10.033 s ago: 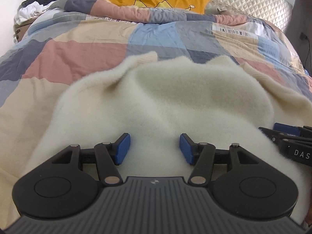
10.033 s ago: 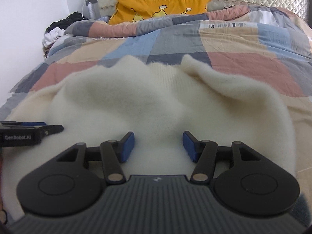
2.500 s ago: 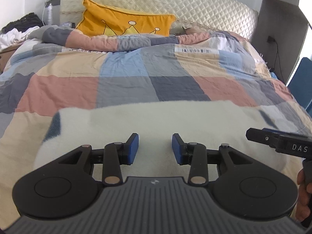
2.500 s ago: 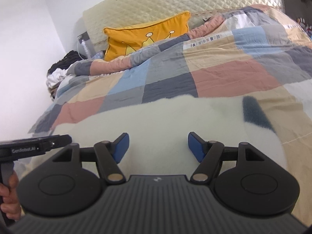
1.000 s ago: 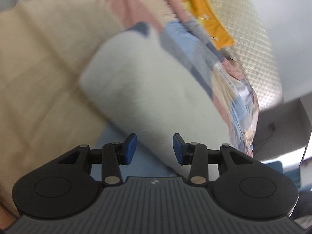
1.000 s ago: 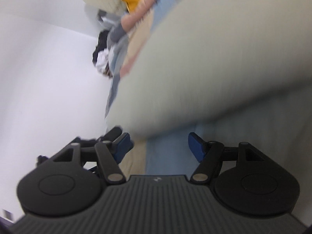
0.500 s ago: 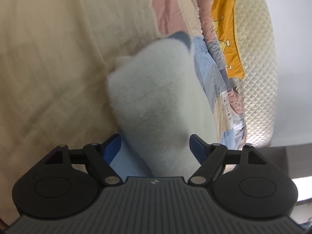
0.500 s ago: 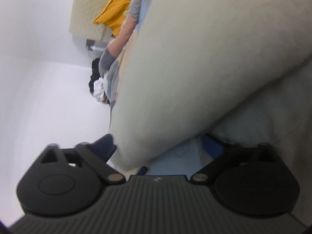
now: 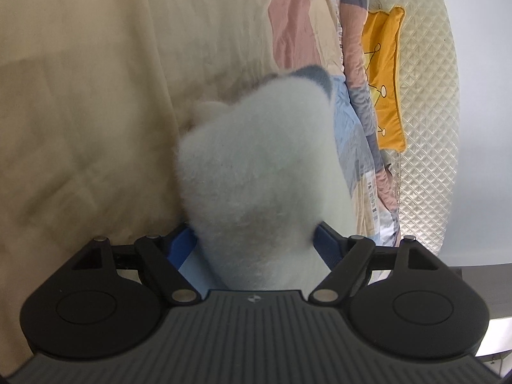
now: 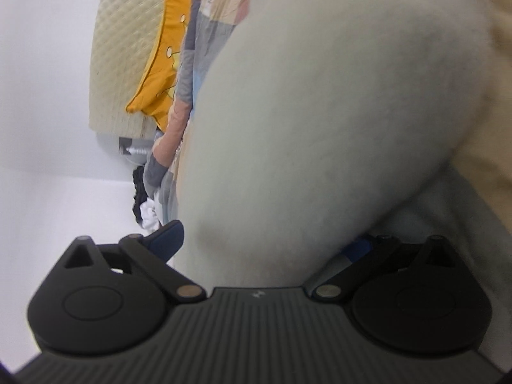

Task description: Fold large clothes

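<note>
Left wrist view shows the folded fluffy cream fleece garment (image 9: pixel 262 172) lying on the patchwork quilted bedspread (image 9: pixel 96 80), its end wedged between the left gripper (image 9: pixel 256 240)'s spread blue pads. The right gripper (image 10: pixel 268 243) likewise straddles the opposite end, jaws wide. Soft, bulky and light, it should compress; grip the thick ends. Bedspread around offers open room.

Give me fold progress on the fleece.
Done: white fleece is already a compact bundle on the patchwork duvet. In hand: left hand-held gripper and right hand-held gripper each straddle an end, jaws wide. Left: close, fold again or lift; unclear which.
</note>
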Available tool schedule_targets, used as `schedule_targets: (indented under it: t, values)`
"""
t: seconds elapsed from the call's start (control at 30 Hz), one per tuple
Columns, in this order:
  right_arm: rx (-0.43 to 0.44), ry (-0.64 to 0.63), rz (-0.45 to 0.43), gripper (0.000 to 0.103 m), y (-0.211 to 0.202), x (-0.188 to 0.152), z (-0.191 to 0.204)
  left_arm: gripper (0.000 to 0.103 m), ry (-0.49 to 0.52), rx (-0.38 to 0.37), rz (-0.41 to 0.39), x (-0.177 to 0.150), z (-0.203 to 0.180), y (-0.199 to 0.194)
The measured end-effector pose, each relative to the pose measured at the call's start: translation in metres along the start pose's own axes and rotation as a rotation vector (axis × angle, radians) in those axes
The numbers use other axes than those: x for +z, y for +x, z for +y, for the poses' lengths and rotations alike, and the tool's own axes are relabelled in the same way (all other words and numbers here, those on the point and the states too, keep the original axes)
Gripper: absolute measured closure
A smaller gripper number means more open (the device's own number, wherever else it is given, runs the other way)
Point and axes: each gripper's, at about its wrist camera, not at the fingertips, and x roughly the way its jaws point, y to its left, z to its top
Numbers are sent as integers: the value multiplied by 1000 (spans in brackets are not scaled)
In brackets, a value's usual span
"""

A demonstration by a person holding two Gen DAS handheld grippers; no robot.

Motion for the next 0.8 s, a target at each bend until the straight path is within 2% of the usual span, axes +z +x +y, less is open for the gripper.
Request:
schedule_targets:
  t: [0.13, 0.27, 0.4, 0.43, 0.57, 0.7, 0.8]
  values:
    - [-10, 1, -17, 1, -9, 2, -5, 21, -33, -19, -15, 3, -2, 5]
    - [-36, -26, -72, 1, -21, 5, -5, 21, -49, -40, -17, 10, -3, 12]
    - [-74, -45, -147, 9, -27, 10, -6, 23, -30, -35, -17, 14, -8, 20]
    - [-88, -48, -168, 15, -28, 11, -7, 24, -18, -31, -19, 14, -8, 19]
    - [-102, -31, -229, 24, -36, 22, -18, 29, 46, -18, -33, 14, -16, 19]
    - [-111, -61, -243, 22, -32, 26, -21, 34, 88, -13, -46, 15, -20, 21]
    - [-113, -93, -250, 21, -29, 26, -19, 44, 112, -3, -50, 15, -22, 18]
